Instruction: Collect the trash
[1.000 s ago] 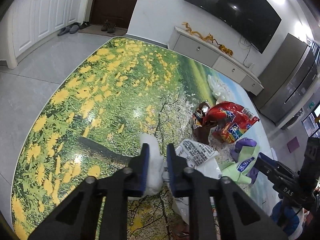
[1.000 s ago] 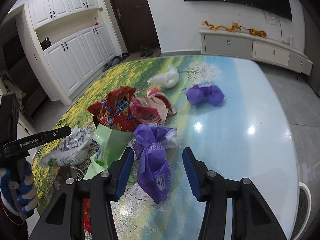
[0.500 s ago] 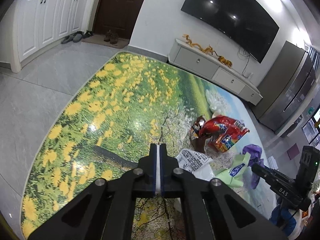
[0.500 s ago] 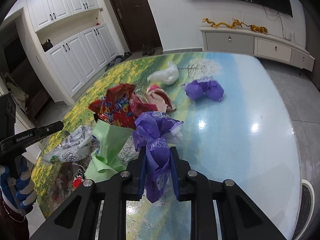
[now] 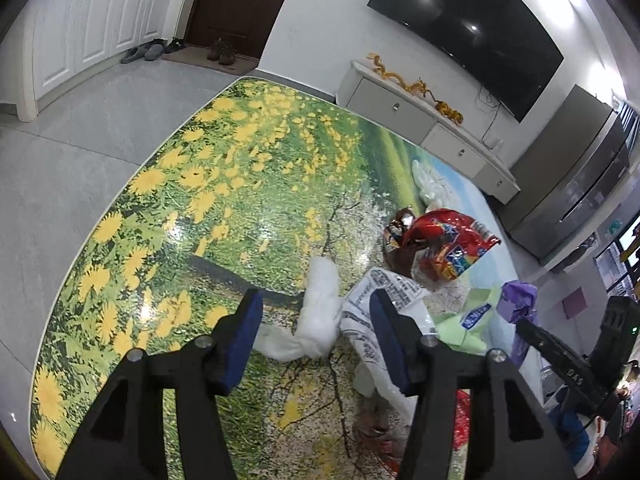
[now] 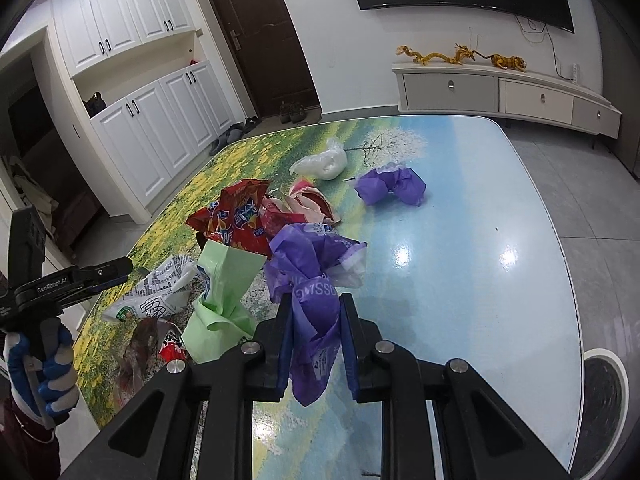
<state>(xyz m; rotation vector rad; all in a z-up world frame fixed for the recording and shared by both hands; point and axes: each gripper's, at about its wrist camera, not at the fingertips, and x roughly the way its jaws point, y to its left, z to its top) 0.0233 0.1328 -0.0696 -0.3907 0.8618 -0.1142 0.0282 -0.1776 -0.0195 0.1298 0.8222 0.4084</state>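
Observation:
My left gripper (image 5: 316, 300) hangs over the flower-print table (image 5: 208, 184), and its jaws are opening. A crumpled white wad (image 5: 322, 320) lies on the table between them, and neither pad touches it. My right gripper (image 6: 316, 300) is shut on a purple plastic bag (image 6: 312, 264), whose tail hangs below the pads. Just behind it lie a light green bag (image 6: 224, 280), a red snack bag (image 6: 236, 220) and a white printed bag (image 6: 160, 292).
A second purple wad (image 6: 392, 186), a clear white bag (image 6: 324, 162) and a pink wrapper (image 6: 308, 204) lie farther back. A gloved hand (image 6: 44, 368) holds the left tool at the table's left edge. The blue half of the table (image 6: 480, 280) is glossy.
The left jaws closed on the white wad, then opened, and the wad now lies loose on the table. The right jaws closed on the purple bag and still hold it.

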